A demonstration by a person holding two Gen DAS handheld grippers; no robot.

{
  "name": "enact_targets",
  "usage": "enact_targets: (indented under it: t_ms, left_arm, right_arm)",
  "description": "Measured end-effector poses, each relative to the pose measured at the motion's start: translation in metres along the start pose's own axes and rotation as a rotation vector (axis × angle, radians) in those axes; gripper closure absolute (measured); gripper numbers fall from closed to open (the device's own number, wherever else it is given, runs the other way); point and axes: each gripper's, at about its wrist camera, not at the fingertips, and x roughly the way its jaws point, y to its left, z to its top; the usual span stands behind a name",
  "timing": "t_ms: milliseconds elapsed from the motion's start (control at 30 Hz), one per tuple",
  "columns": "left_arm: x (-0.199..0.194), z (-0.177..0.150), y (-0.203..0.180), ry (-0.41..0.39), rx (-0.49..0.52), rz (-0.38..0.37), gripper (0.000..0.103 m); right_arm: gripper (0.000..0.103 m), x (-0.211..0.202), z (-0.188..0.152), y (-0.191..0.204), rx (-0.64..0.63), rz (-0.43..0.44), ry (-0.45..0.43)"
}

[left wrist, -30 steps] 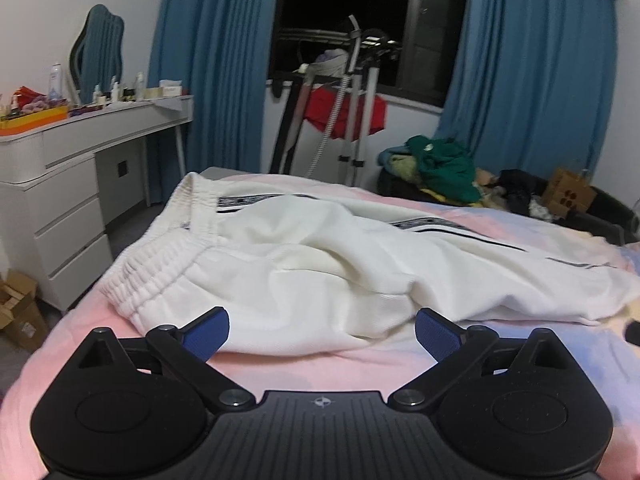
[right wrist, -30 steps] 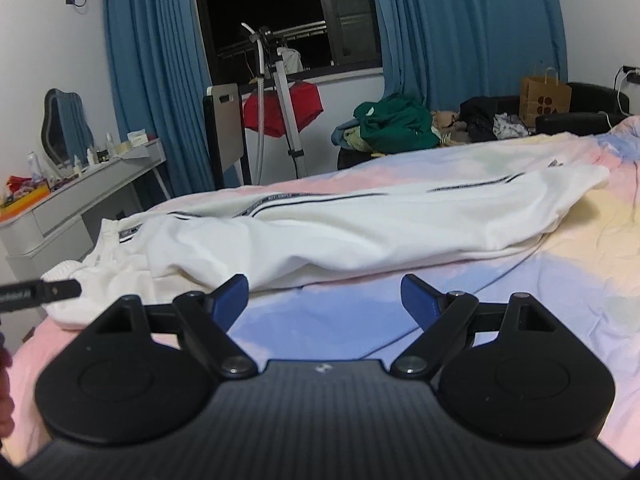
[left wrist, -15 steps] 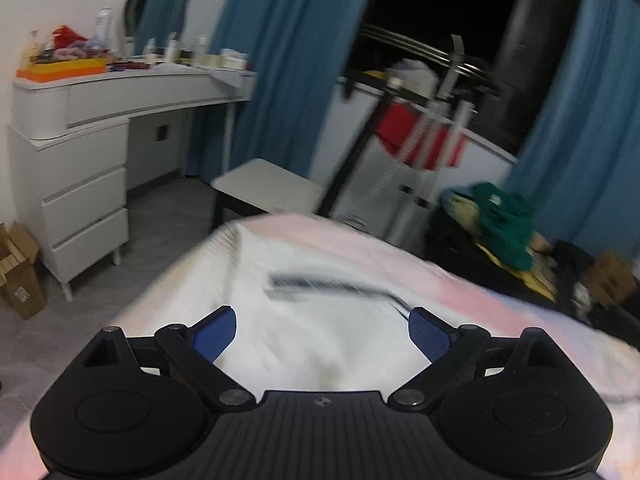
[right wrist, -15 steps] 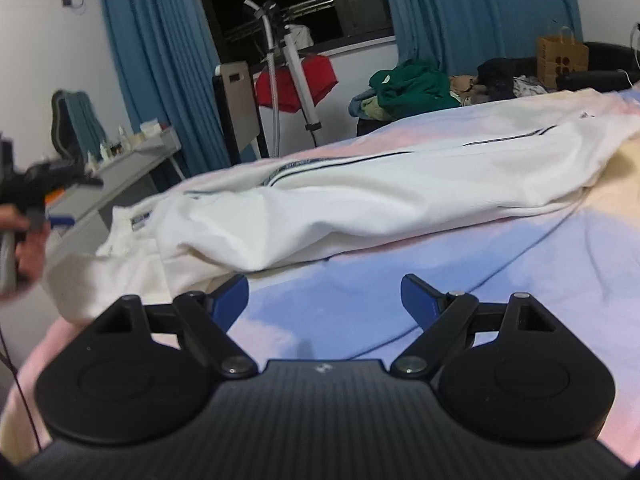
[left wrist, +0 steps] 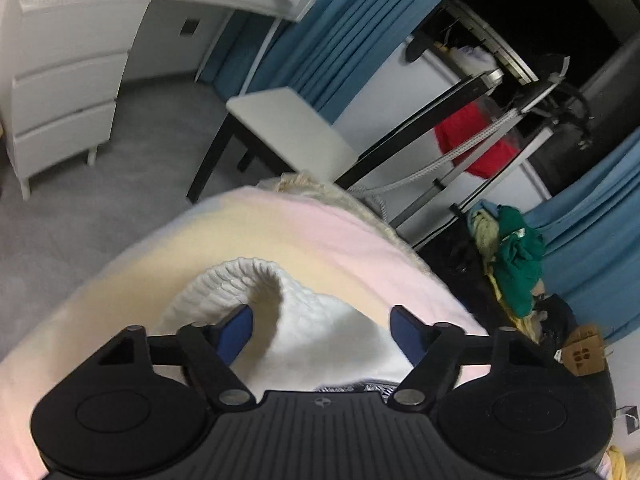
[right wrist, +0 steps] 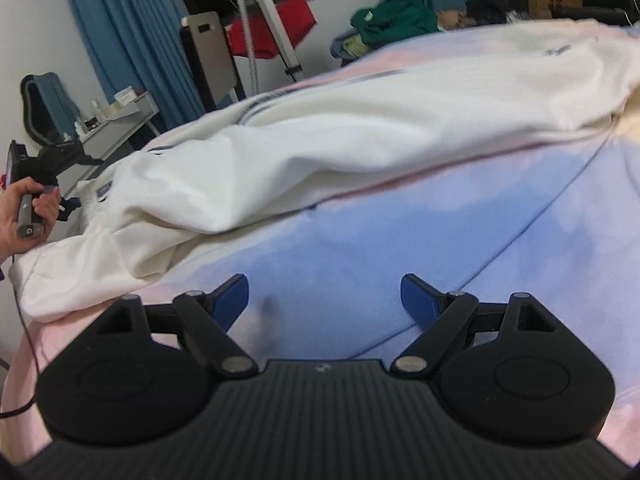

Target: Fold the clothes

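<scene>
Left wrist view: the left tongs (left wrist: 322, 330), spread wide, have swung from facing the trousers' side to tilting down over the ribbed waistband (left wrist: 240, 280) at the bed (left wrist: 320, 232) corner, apparently lining up a grab.

Right wrist view: the right tongs (right wrist: 324, 300), also spread and empty, have dipped closer to the sheet, just short of the trousers (right wrist: 360, 128) lying lengthwise; folding looks not yet begun.

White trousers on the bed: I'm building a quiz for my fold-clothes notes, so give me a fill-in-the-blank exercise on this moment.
1. The white trousers lie on a pastel ____.
2. The left gripper is over the trousers' ribbed ____, jaws open.
3. The right gripper has its jaws ____ over bare sheet.
4. The garment hanging by the window is ____.

Missing words: bedsheet; waistband; open; red
</scene>
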Motion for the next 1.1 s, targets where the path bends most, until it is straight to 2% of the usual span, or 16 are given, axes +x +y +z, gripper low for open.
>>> enact_targets:
  t_ms: [33,100,133,333,433,600,733,767,1100]
  left_arm:
    - [0.004,0.000,0.001,0.013,-0.004,0.001,0.057]
    - [0.006,0.001,-0.003,0.027,0.018,0.011,0.069]
    - [0.002,0.001,-0.008,0.028,0.040,0.015,0.087]
    - [-0.047,-0.005,-0.055,-0.014,0.228,0.006,0.091]
    - [-0.100,-0.021,-0.081,-0.051,0.324,-0.044,0.092]
    - [-0.207,-0.064,-0.112,-0.113,0.479,-0.191,0.094]
    - [-0.298,-0.122,-0.108,-0.134,0.570,-0.301,0.094]
    - [-0.314,-0.139,-0.103,-0.125,0.587,-0.317,0.094]
    - [-0.370,-0.308,-0.035,0.166,0.598,-0.355,0.094]
  right_arm:
    - [0.018,0.002,0.000,0.000,0.001,-0.003,0.001]
    - [0.018,0.004,-0.001,0.000,-0.004,-0.007,0.000]
    - [0.018,0.004,-0.001,0.000,-0.008,-0.008,-0.001]
    - [0.018,-0.010,0.000,-0.004,0.000,-0.011,-0.059]
    - [0.018,-0.018,-0.001,-0.006,0.000,-0.011,-0.083]
    - [0.018,-0.034,0.001,-0.006,-0.021,-0.008,-0.129]
    - [0.018,-0.050,0.002,-0.005,-0.041,0.001,-0.160]
    - [0.018,-0.055,0.002,-0.005,-0.046,0.003,-0.167]
    - [0.018,-0.101,0.005,0.000,-0.055,0.031,-0.242]
